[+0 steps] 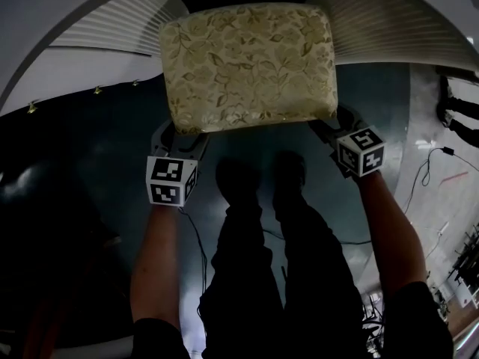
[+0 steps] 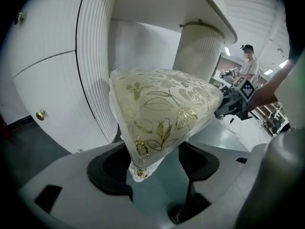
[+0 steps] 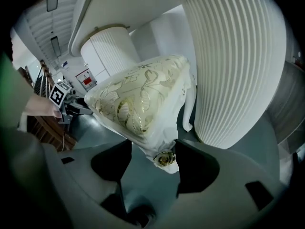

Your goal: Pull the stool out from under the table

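Gripping stool (image 1: 247, 66) corners, left hand-held gripper (image 1: 182, 135), right hand-held gripper (image 1: 334, 124)

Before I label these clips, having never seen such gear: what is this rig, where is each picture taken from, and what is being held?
There is no robot here. A person wears a camera on the head and holds a two-jaw gripper in each hand. The head view looks down past their arms and legs to the dark floor. The other two pictures come from cameras riding on the grippers, each looking along its own jaws. The left gripper and right gripper each have a near corner of the gold-patterned stool between their jaws, apparently clamped. The stool stands by the white table. The cubes with square markers are parts of the grippers.
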Available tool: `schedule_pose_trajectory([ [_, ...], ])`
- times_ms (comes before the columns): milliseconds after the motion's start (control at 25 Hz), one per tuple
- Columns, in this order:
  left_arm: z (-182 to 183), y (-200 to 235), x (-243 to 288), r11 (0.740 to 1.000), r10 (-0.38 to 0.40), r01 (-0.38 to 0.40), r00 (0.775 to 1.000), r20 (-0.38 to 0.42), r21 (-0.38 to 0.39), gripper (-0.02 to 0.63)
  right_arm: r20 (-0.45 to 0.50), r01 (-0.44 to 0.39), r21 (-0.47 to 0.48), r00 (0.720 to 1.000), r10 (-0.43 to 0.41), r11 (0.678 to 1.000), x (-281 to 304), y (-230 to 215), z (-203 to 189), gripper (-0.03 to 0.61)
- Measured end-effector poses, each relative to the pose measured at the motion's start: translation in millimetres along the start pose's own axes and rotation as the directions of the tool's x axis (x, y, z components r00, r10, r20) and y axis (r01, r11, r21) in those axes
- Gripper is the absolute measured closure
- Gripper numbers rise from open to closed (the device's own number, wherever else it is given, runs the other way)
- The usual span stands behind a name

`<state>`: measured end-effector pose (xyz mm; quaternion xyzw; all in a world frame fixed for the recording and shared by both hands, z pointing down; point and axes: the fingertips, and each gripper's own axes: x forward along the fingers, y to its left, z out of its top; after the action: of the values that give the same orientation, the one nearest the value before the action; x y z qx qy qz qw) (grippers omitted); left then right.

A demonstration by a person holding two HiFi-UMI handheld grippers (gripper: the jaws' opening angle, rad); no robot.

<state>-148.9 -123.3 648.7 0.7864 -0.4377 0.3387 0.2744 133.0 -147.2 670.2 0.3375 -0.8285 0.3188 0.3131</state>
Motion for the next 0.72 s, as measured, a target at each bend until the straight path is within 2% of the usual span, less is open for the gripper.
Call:
schedule_pose_trajectory([
  [200,0,7,-4,0.999,-0.007,0.009,0.997,-0.070,0.036,0.301,-0.071,-0.017,0.034,0.997,0.019,0.999,-4,8,0,0.333],
  [320,0,8,-13,0.998,-0.011,0.015,0.997,-0.075,0.061,0.299,-0.103,-0.036,0.062,0.994,0.042,0.997,-13,14,2,0.324],
  [440,5,2,-34,0.999,-0.030,0.031,0.996,-0.081,0.020,0.296,-0.110,-0.059,0.057,0.992,0.065,0.997,-30,17,9,0.324],
  [520,12,-2,-45,0.998,-0.068,0.066,0.996,-0.063,-0.022,0.287,-0.096,-0.075,0.104,0.992,0.086,0.992,-43,19,15,0.324],
  [600,22,-3,-54,0.992,-0.107,0.105,0.994,-0.026,-0.068,0.282,-0.059,-0.087,0.145,0.994,0.096,0.986,-57,21,23,0.323],
  [720,37,5,-58,0.984,-0.115,0.116,0.993,0.015,-0.133,0.282,0.012,-0.106,0.189,0.994,0.106,0.976,-70,26,40,0.314],
])
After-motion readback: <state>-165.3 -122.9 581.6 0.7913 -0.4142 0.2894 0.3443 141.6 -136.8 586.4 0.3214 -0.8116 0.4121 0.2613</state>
